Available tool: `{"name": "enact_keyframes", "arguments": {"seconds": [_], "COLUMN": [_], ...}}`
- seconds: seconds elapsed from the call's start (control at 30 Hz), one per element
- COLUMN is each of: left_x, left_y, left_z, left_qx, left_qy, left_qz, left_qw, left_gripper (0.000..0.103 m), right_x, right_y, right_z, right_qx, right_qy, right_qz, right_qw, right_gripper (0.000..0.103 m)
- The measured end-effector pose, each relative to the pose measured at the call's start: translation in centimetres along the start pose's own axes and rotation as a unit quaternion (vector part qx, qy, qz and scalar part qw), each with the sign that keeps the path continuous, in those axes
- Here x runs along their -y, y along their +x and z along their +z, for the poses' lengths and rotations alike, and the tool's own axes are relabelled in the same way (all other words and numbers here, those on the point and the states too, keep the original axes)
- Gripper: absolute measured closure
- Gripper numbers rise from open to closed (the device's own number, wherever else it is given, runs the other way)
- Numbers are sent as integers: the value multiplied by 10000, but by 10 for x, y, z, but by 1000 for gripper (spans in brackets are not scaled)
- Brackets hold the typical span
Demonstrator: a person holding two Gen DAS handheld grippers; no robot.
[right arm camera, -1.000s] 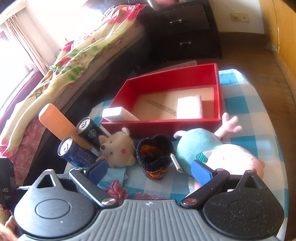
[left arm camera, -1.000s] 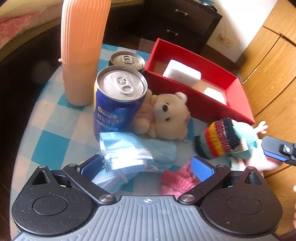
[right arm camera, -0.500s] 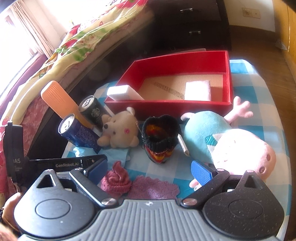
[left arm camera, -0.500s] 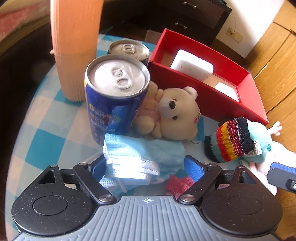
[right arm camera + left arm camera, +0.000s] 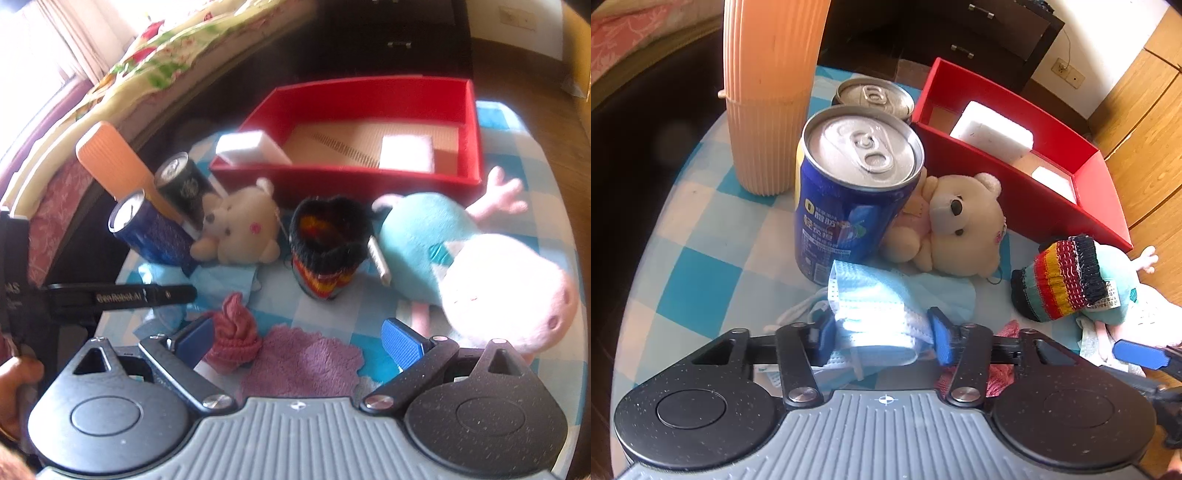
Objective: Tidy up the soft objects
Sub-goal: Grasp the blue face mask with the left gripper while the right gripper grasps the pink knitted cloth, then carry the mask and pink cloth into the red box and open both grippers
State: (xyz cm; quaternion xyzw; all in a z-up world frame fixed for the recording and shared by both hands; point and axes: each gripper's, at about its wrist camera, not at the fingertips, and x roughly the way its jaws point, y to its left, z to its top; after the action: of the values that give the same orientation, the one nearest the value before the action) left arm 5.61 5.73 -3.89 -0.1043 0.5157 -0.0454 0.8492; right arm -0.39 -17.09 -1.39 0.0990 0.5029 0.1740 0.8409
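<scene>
Left wrist view: left gripper (image 5: pixel 882 332) closed on the blue masks (image 5: pixel 882 314), pads pressing both sides.

Masks low over the checked cloth (image 5: pixel 698 295), just in front of the blue can (image 5: pixel 849 199) and the bear (image 5: pixel 956 225). Beyond the bear, red box (image 5: pixel 1034 210) holding white blocks (image 5: pixel 991 131). Right gripper (image 5: pixel 299 343) spread wide above a pink knit (image 5: pixel 236 332) and purple cloth (image 5: pixel 306 362), gripping nothing; striped sock (image 5: pixel 328 243) and pig plush (image 5: pixel 480 266) further ahead.

both wrist views low over table, facing red box (image 5: pixel 1027 206), shared
</scene>
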Motion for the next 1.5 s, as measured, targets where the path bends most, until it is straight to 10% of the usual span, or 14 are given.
{"name": "enact_keyframes", "arguments": {"seconds": [0.8,1.0,1.5], "left_x": [-29,-35,-19], "left_y": [-34,-42,-68], "left_z": [-9,-8,-4], "left_qx": [397,442,611], "left_qy": [225,39,-102], "left_qz": [-97,-374,-1057], "left_qw": [9989,9983,9925], "left_gripper": [87,87,85], "right_x": [-69,-72,-53], "right_y": [70,79,41], "right_z": [-2,-5,5], "right_qx": [-677,-864,-444], "right_qy": [-644,-764,-200], "right_qz": [293,281,748], "right_qw": [9952,9929,9960], "right_gripper": [26,74,85]}}
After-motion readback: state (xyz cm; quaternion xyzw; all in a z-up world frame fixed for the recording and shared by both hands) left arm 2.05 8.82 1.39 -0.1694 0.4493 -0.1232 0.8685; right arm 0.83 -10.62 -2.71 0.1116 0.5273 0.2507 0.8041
